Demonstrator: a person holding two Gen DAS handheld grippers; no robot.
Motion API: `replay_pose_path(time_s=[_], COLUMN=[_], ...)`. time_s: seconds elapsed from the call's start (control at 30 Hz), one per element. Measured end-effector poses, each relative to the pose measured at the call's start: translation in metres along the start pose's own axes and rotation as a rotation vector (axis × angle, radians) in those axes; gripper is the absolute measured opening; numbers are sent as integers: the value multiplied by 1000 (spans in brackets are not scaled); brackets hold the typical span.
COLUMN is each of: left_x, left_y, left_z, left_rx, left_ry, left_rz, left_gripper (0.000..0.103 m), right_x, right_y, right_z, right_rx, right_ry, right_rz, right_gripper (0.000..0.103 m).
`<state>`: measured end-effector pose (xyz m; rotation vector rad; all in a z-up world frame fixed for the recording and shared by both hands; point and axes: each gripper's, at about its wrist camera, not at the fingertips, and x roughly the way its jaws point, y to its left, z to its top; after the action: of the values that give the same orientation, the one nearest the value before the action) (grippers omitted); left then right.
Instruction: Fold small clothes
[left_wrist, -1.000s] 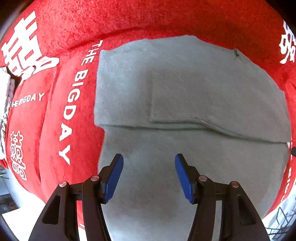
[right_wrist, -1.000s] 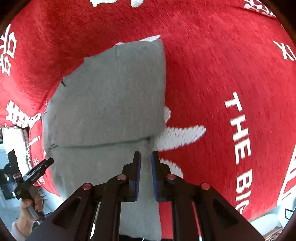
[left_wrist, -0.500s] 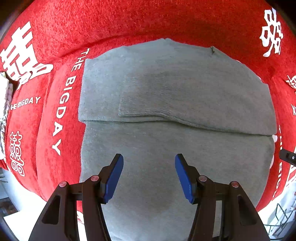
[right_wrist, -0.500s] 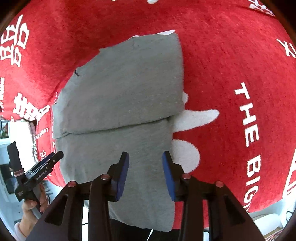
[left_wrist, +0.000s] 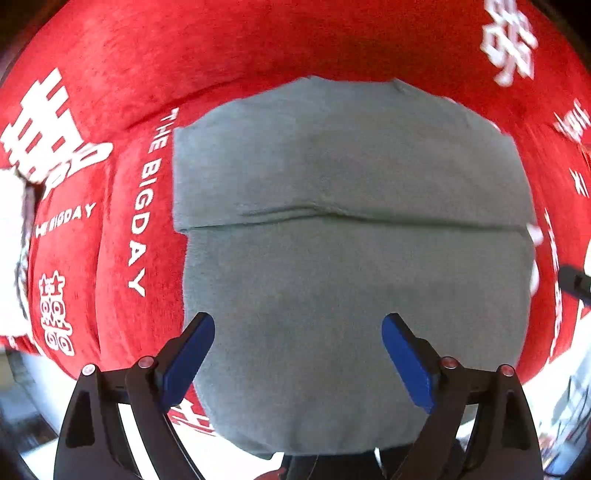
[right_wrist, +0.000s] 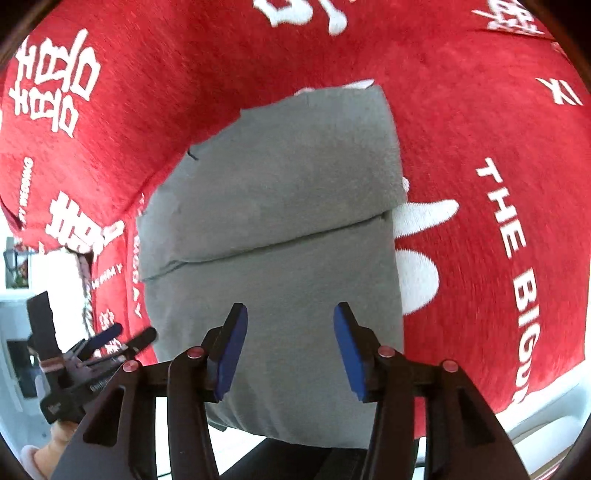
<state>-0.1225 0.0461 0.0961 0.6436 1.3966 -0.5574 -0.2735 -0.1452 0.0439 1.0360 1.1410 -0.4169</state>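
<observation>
Grey garment (left_wrist: 351, 280) lying on the red cloth (left_wrist: 258, 55), far part already folded over. Left gripper (left_wrist: 297, 354) and right gripper (right_wrist: 290, 347) both spread wide, holding nothing. Probably another fold left, near end hanging off the edge.

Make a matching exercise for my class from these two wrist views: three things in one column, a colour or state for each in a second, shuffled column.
Things:
1. grey garment
2. red cloth
3. right gripper

Descriptions:
A. printed with white lettering
B. open, holding nothing
C. partly folded, one layer over another

Pairs: 1-C, 2-A, 3-B
</observation>
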Motion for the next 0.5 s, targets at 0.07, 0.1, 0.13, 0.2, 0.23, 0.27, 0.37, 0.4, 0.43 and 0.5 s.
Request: replay_pose_path(time_s=[0.07,0.1,0.13,0.2,0.23,0.27,0.37,0.4,0.43,0.5], left_x=[-6,-11,-16,-26,-30,-34,-42,-44,-45,-44], left_y=[-5,-7,-10,-14,-18,-21,-31,-34,-36,-42], left_z=[-3,-4,-6,-8,-9,-10,-10,-10,-9,-8], left_rx=[54,79,101,149,175,206,276,288,299,320], left_ry=[7,4,-1,-19,-19,-18,-19,-18,-14,-2], left_rz=[-9,-17,-23,-25,-29,-31,-17,-20,-30,-37], left_gripper=[93,93,98,103,103,103,103,103,103,103], right_x=[-9,-13,-18,-29,-35,-39,-57,-61,-67,-76], right_y=[5,7,11,19,22,25,32,33,33,32], right_z=[-13,-17,-25,-36,-41,-46,-66,-71,-80,-89], right_rx=[35,45,57,63,64,66,88,96,112,130], right_ry=[-36,-53,-85,-132,-149,-160,-186,-189,-197,-210], right_rz=[23,27,23,9,1,-3,1,4,4,-3], right_gripper=[69,78,85,86,90,94,103,103,103,103])
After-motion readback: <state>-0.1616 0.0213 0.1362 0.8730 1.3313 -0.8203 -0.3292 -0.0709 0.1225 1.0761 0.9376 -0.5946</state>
